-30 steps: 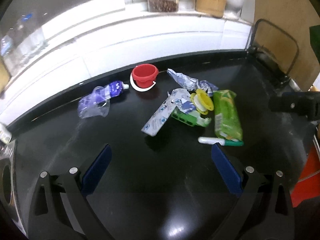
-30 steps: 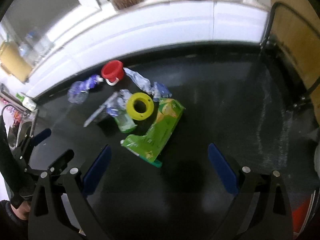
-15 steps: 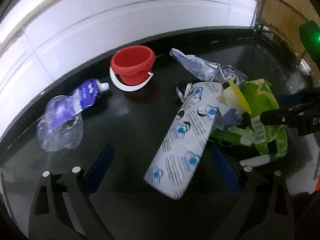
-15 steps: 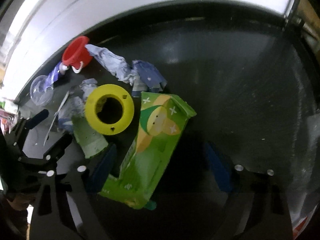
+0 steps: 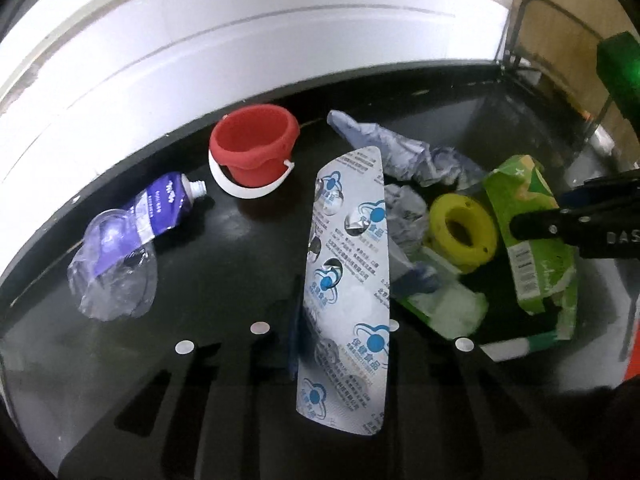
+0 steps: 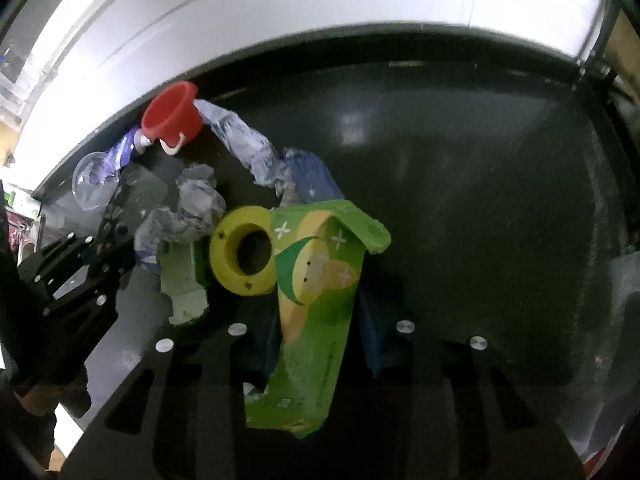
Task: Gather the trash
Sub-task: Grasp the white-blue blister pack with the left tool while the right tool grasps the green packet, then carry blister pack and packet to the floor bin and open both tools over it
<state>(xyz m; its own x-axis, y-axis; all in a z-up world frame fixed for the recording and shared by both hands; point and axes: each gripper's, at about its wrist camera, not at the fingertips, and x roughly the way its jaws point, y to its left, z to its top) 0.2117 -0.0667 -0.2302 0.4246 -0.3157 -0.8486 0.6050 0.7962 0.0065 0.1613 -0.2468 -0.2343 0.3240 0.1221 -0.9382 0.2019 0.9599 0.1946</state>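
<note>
In the left wrist view, the left gripper [image 5: 340, 332] has just closed and pinches one silver blister pack [image 5: 346, 280]. On the black counter [image 5: 240, 272] lie one red bucket [image 5: 254, 146], one purple tube [image 5: 156, 210], one yellow ring [image 5: 462, 232] and one crumpled wrapper [image 5: 400, 152].

In the right wrist view, the right gripper [image 6: 320, 332] has just been closing and its fingers [image 6: 372, 336] squeeze one green carton [image 6: 316, 304], beside the same ring and bucket.

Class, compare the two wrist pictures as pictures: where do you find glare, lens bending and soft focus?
Left wrist view: the white tiled wall bows strongly and blows out; the silver blister pack is sharp, the red toy bucket slightly soft. Right wrist view: glare patches on the dark glossy countertop; the green carton looks soft.
</note>
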